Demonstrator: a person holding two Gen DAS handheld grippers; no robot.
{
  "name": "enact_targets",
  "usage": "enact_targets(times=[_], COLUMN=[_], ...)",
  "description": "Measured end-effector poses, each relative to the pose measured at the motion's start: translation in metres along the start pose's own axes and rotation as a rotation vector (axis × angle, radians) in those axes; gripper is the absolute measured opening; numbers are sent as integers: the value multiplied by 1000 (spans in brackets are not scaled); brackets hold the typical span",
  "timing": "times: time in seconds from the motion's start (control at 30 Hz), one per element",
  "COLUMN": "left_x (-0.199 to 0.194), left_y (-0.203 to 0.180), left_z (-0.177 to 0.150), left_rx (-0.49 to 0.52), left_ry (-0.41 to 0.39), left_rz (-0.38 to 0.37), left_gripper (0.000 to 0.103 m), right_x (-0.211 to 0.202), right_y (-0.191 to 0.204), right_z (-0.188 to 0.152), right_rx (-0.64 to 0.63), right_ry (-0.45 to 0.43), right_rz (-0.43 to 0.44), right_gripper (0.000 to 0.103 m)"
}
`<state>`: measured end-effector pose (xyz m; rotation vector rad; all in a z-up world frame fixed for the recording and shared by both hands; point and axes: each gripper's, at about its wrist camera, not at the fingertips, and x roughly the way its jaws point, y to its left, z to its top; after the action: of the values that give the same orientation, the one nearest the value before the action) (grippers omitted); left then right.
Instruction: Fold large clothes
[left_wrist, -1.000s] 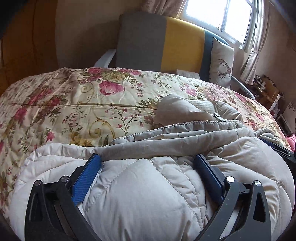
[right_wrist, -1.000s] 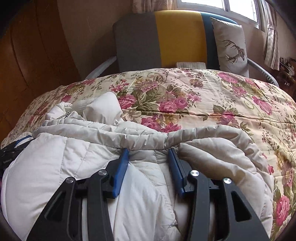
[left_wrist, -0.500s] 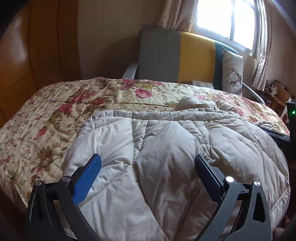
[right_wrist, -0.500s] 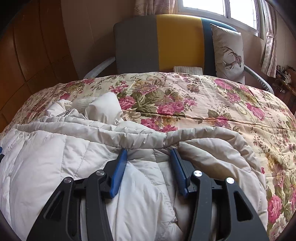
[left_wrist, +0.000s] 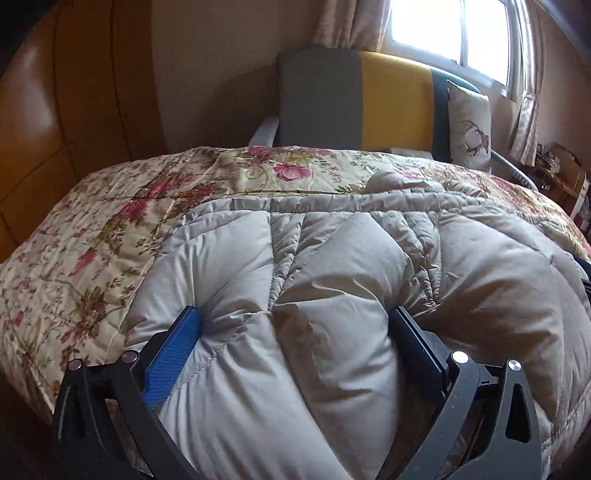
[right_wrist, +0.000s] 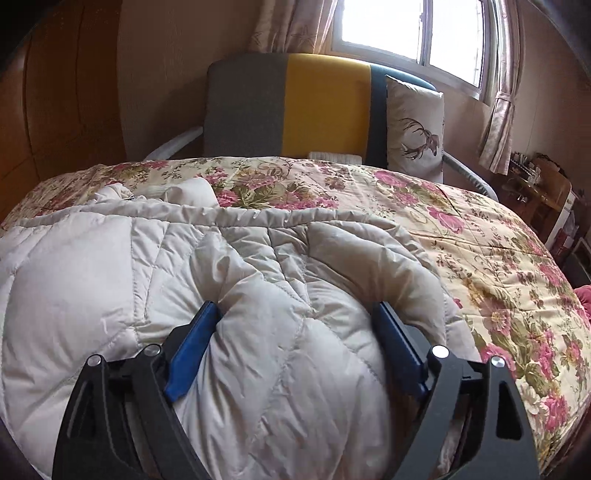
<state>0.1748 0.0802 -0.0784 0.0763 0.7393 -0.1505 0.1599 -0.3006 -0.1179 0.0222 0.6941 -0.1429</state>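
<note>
A large pale grey quilted down coat (left_wrist: 332, 258) lies folded on the floral bedspread (left_wrist: 110, 229), at the bed's near edge. My left gripper (left_wrist: 295, 317) stands wide open, its blue pads pressed down into the coat with a puffy panel bulging between them. In the right wrist view the same coat (right_wrist: 110, 266) fills the near left. My right gripper (right_wrist: 301, 310) is also wide open, its pads (right_wrist: 195, 343) sunk into the padding either side of a bulge. A sleeve end (right_wrist: 188, 192) pokes out beyond the folded edge.
A grey and yellow armchair (right_wrist: 288, 107) with a deer cushion (right_wrist: 413, 129) stands behind the bed under the window. A wooden wardrobe (left_wrist: 55, 122) is on the left. A small cluttered table (right_wrist: 543, 188) stands at the right. The bedspread (right_wrist: 480, 240) lies bare to the right.
The right gripper has opened from a narrow grip on the coat's folded edge. Both grippers have drawn back toward the near edge and now press down into the padding.
</note>
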Motion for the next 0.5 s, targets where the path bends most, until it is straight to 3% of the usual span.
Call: enact_targets(times=[0.13, 0.3, 0.5], left_x=[-15, -54, -79], left_y=[3, 24, 51], left_z=[-2, -19, -42], left_rx=[-30, -161, -290], left_ry=[2, -70, -105], left_rz=[-29, -107, -101], left_gripper=[100, 100, 100], right_x=[0, -3, -5], right_y=[0, 1, 1], right_z=[-2, -5, -6], right_rx=[-8, -5, -1], right_ry=[3, -8, -12], right_rz=[1, -14, -19], right_gripper=[89, 91, 93])
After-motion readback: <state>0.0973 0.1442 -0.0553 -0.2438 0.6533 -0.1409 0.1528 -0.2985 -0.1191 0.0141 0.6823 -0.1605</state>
